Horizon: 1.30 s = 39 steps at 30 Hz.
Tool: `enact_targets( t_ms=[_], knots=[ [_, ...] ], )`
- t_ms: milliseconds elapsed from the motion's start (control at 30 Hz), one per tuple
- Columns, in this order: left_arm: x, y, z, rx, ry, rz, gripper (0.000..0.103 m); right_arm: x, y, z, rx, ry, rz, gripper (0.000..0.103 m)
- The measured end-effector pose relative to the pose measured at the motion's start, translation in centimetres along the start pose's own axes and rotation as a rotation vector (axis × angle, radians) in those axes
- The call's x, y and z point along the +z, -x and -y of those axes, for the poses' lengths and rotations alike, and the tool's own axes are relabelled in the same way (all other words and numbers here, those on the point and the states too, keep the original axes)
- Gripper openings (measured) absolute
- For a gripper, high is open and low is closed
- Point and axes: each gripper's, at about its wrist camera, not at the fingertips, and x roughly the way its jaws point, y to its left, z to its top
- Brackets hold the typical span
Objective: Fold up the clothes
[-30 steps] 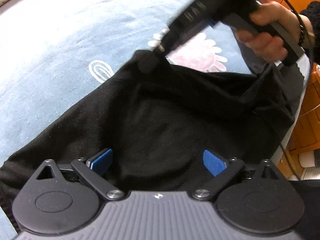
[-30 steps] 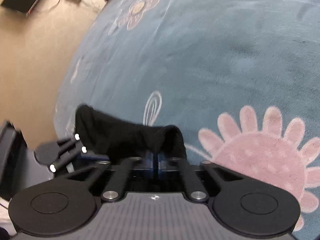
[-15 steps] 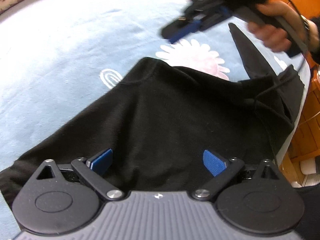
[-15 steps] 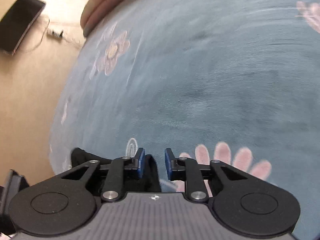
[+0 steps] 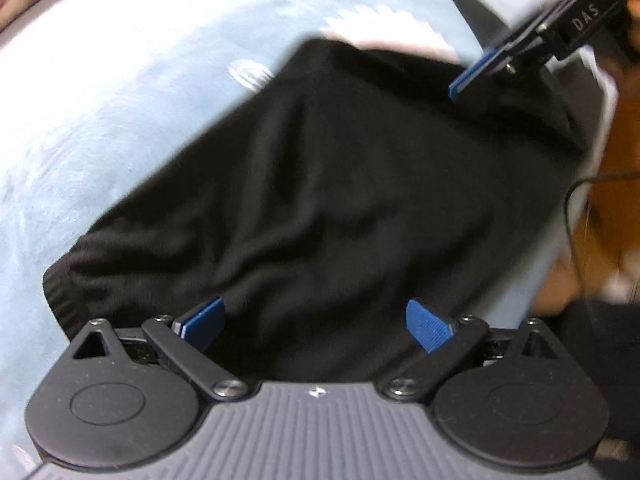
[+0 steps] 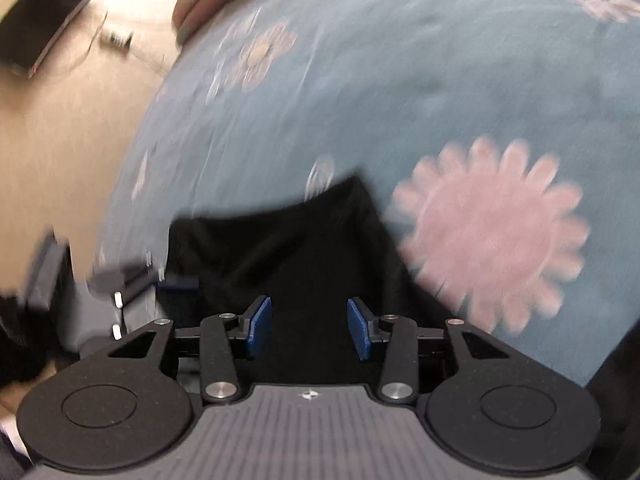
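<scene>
A black garment [image 5: 340,200] lies spread on the light blue flowered bedspread [image 5: 100,100]. My left gripper [image 5: 316,322] hovers open over its near edge, blue pads wide apart with only cloth below them. In the left wrist view my right gripper [image 5: 468,80] hangs over the garment's far right corner. From the right wrist view the right gripper [image 6: 309,326] is open above the same black garment [image 6: 288,248], nothing held between its pads. The left gripper [image 6: 132,280] shows as a blur at the lower left there.
A large pink flower print [image 6: 488,236] lies right of the garment. The bed edge drops to a tan floor [image 6: 60,140] with a dark flat device [image 6: 44,20] and a cable. Wooden furniture [image 5: 616,208] stands past the bed's right side.
My right gripper let go of the garment's corner, opened wider and swung back over the cloth. The garment settled flat. The left gripper stayed open, shifting a little.
</scene>
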Motion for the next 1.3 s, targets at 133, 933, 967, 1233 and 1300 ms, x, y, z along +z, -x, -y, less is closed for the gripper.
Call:
enact_targets(
  t_ms=[133,933,967,1233,1300],
  knots=[
    [-1.9,-0.4,0.1,0.024,-0.114,-0.039,0.097,-3.5,-3.5,-4.3,-0.069,0.257,-0.152,0.046],
    [1.2,2.2,-2.0,0.012,-0.093,0.092,0.097,-4.1,-3.9,-8.0,-0.193,0.057,0.01,0.059],
    [1.9,2.1,-1.5,0.004,-0.089,0.105,0.097,-3.9,-2.8,-7.2,-0.221,0.032,0.044,0.059],
    [7.3,-1.0,3.3,-0.094,-0.042,0.112,0.097,-3.6,8.1,2.9,-0.485,-0.185,0.286,0.059],
    [7.9,-1.9,4.1,-0.103,-0.029,0.087,0.097,-3.8,9.0,5.4,-0.484,-0.215,0.299,0.059]
  ],
)
